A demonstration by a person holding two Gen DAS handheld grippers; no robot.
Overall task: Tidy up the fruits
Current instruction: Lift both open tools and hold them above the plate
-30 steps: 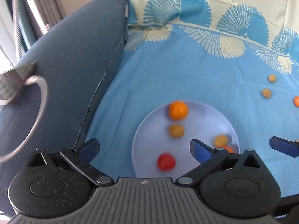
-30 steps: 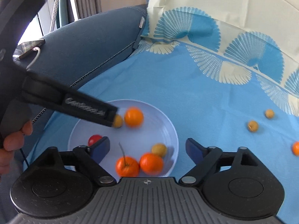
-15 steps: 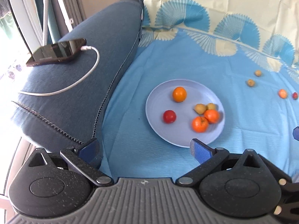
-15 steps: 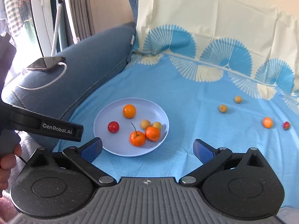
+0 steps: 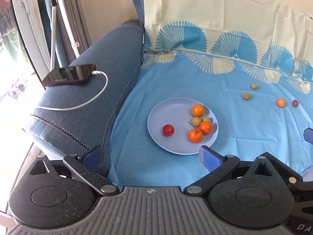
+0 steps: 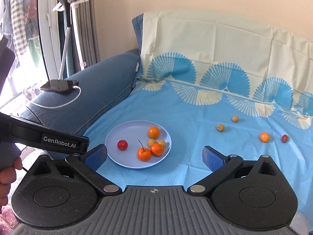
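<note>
Far left, a phone [image 5: 68,74] is sitting on the sofa arm [image 5: 93,101] with a white cable [image 5: 93,99] plugged in and looping off toward the near side. Behind it there's a window [image 6: 21,39] with a stand [image 6: 65,33] leaning by it.

Moving right, the left gripper [image 5: 150,155] is hanging over the near edge of the blue sheet [image 5: 195,82], both jaws spread wide, nothing between them. In the right wrist view you can see its branded body poking in from the left, with a hand [image 6: 7,178] wrapped round the handle.

Middle of the sheet: the plate [image 5: 156,121] is holding six fruits. A red one [image 5: 168,130] is sitting alone on the left side. The rest are bunching up on the right: an orange [image 5: 198,110] at the far edge, two small yellow ones [image 5: 196,120] touching each other just nearer, then two more oranges touching, one of them with a stem [image 5: 195,135] sticking up.

The right gripper [image 6: 154,154] is also gaping fully open and empty, hovering near the plate's near rim but not touching anything.

Further right, four fruits are lying loose on the sheet, well apart from the plate: two yellow ones [image 6: 220,127] toward the far side, then a small orange [image 6: 264,137] and a small red one [image 6: 284,138] just beside it at the far right.

Cream pillow [image 6: 215,39] is propped along the back.
</note>
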